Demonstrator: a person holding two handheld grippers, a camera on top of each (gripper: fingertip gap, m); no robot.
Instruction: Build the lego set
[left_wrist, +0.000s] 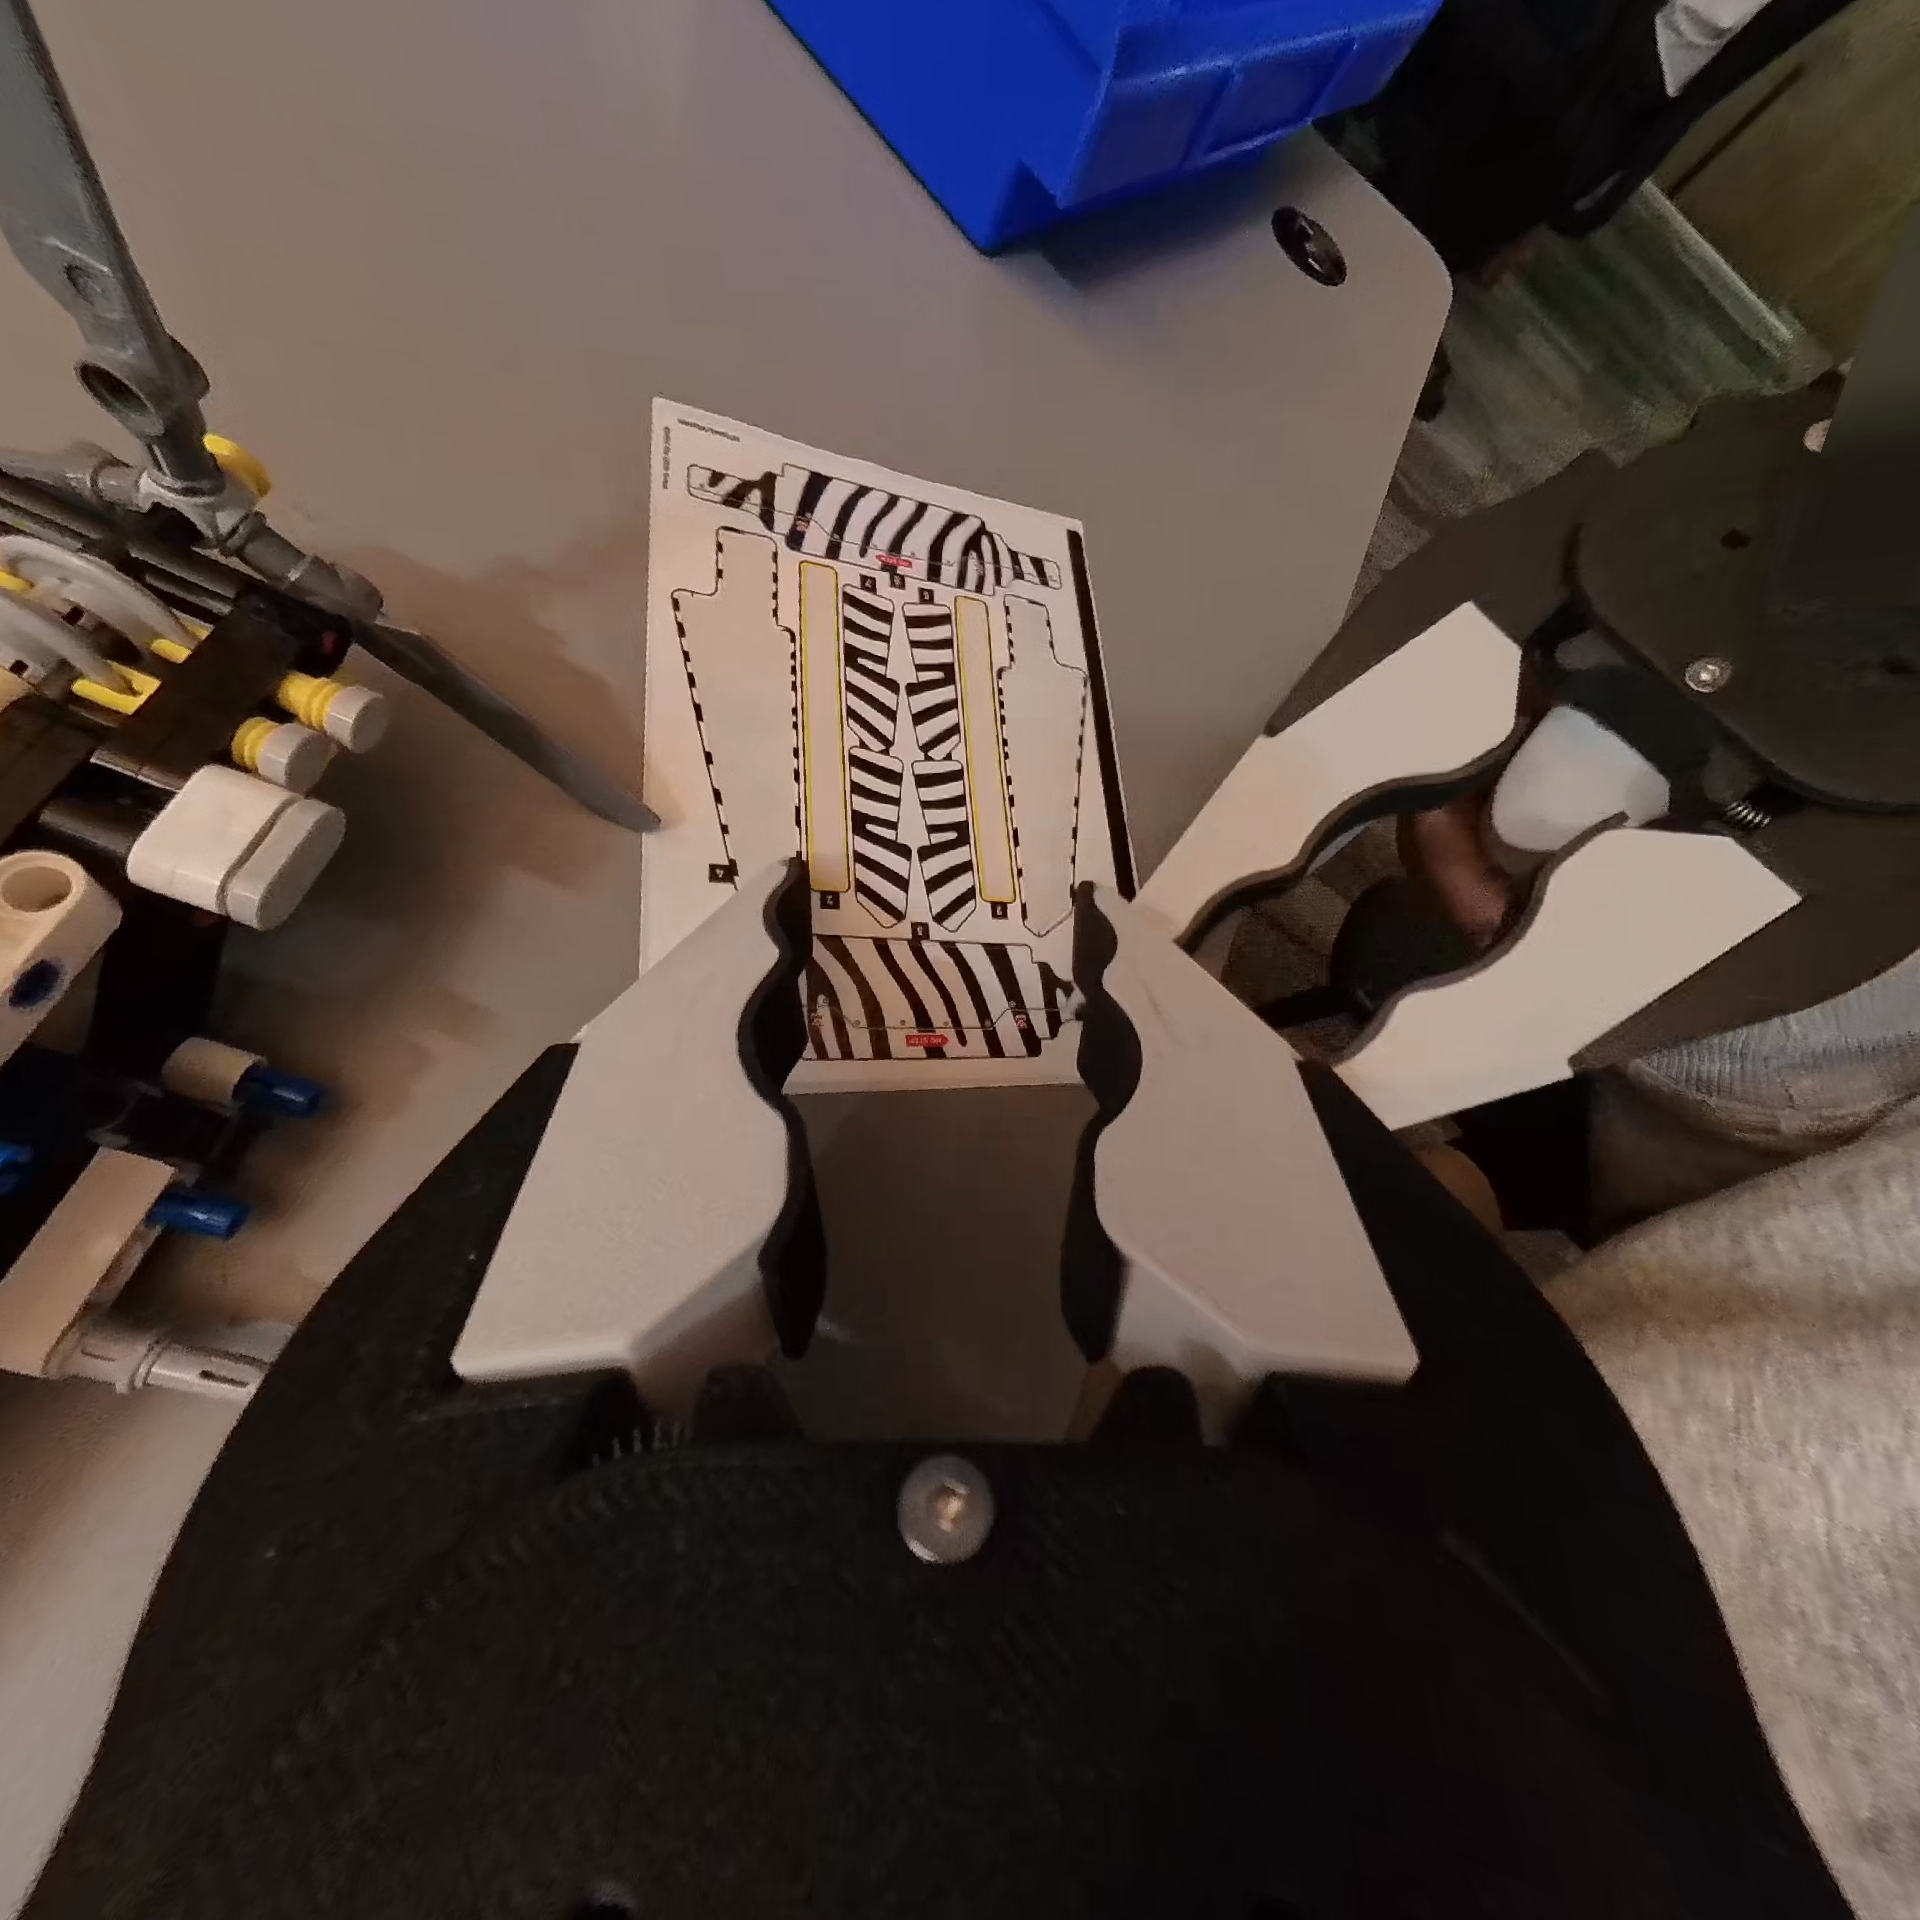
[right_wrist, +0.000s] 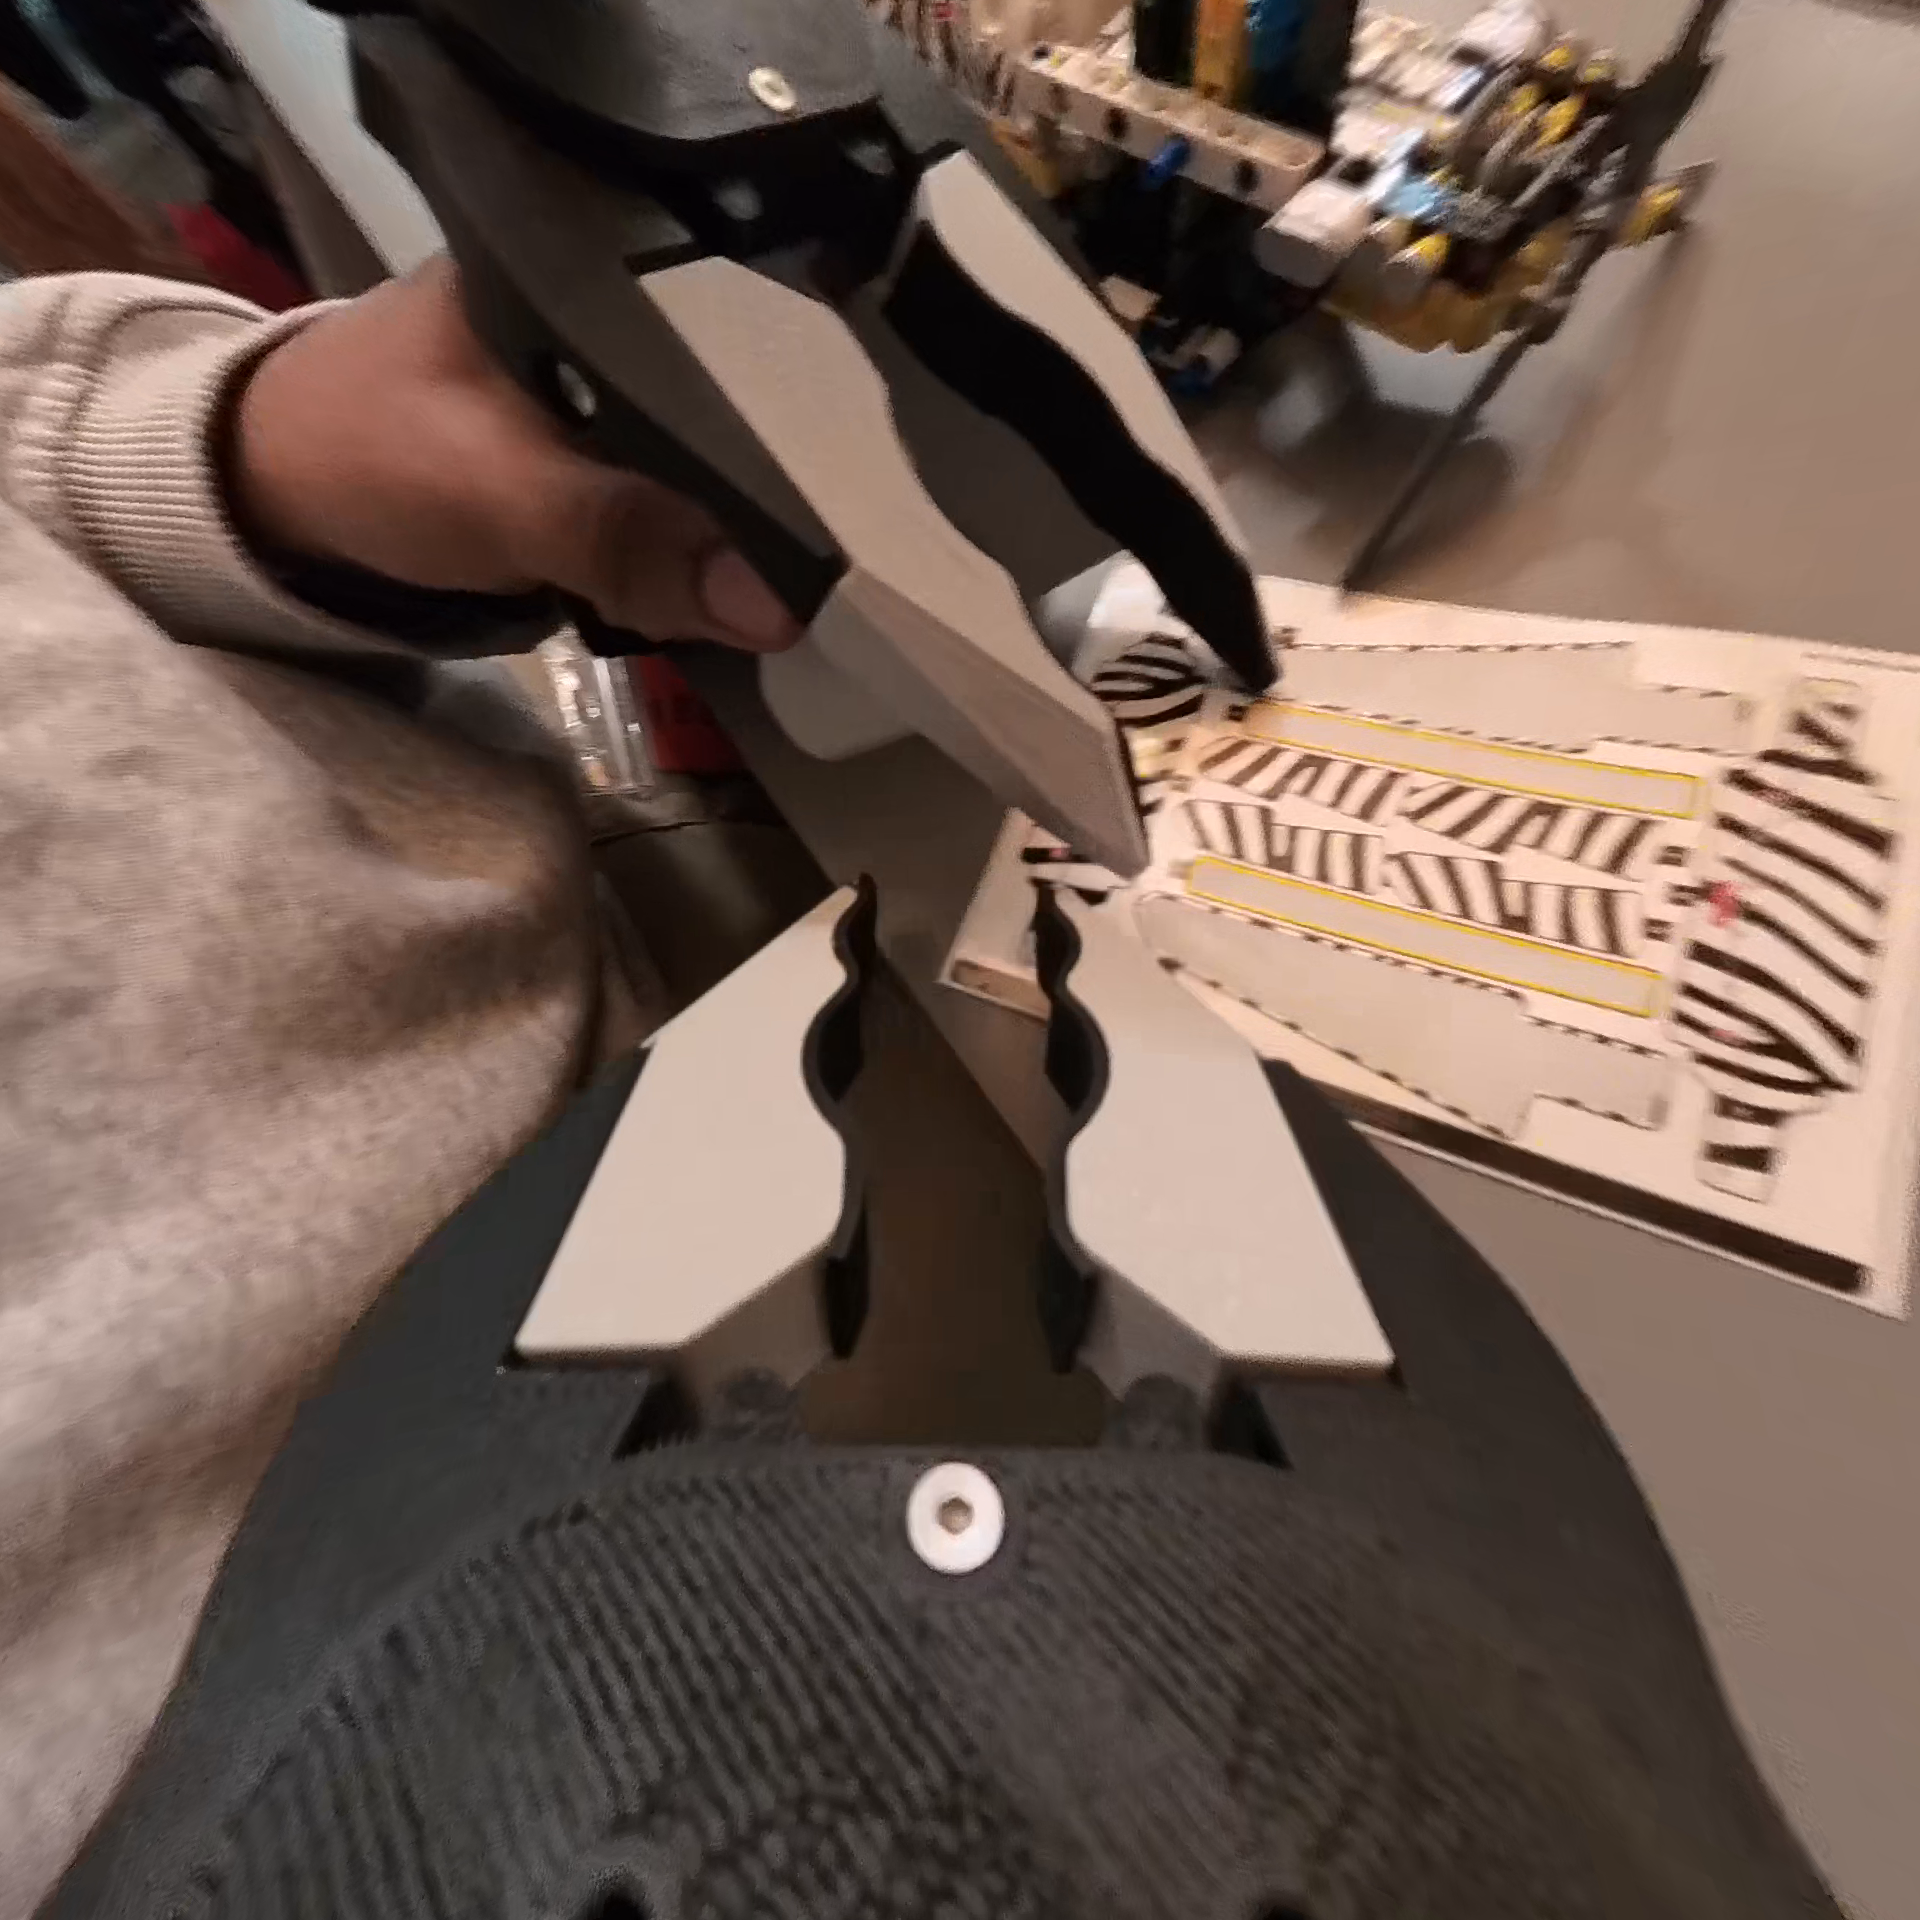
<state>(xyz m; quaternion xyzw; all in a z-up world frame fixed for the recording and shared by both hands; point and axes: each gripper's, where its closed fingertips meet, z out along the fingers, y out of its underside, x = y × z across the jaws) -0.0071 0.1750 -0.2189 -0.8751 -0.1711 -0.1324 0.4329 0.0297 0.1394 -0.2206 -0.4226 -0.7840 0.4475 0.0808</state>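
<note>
A white sticker sheet (left_wrist: 883, 727) with zebra stripes and yellow outlines lies flat on the grey table (left_wrist: 468, 312). My left gripper (left_wrist: 932, 894) is open and empty, and its tips are down over the near end of the sheet. The right wrist view shows it (right_wrist: 1195, 769) held by a hand (right_wrist: 468, 488), with its fingertips at the sheet (right_wrist: 1455, 883). My right gripper (right_wrist: 951, 899) is open and empty, just off the table edge beside the sheet; it also shows in the left wrist view (left_wrist: 1247, 987). A partly built lego model (left_wrist: 156, 779) stands at the left.
A blue bin (left_wrist: 1122, 94) sits at the far edge of the table. The table's rounded corner with a bolt (left_wrist: 1309, 244) is at the right. A grey blade-like part (left_wrist: 499, 707) of the model reaches toward the sheet. The model also shows in the right wrist view (right_wrist: 1403, 208).
</note>
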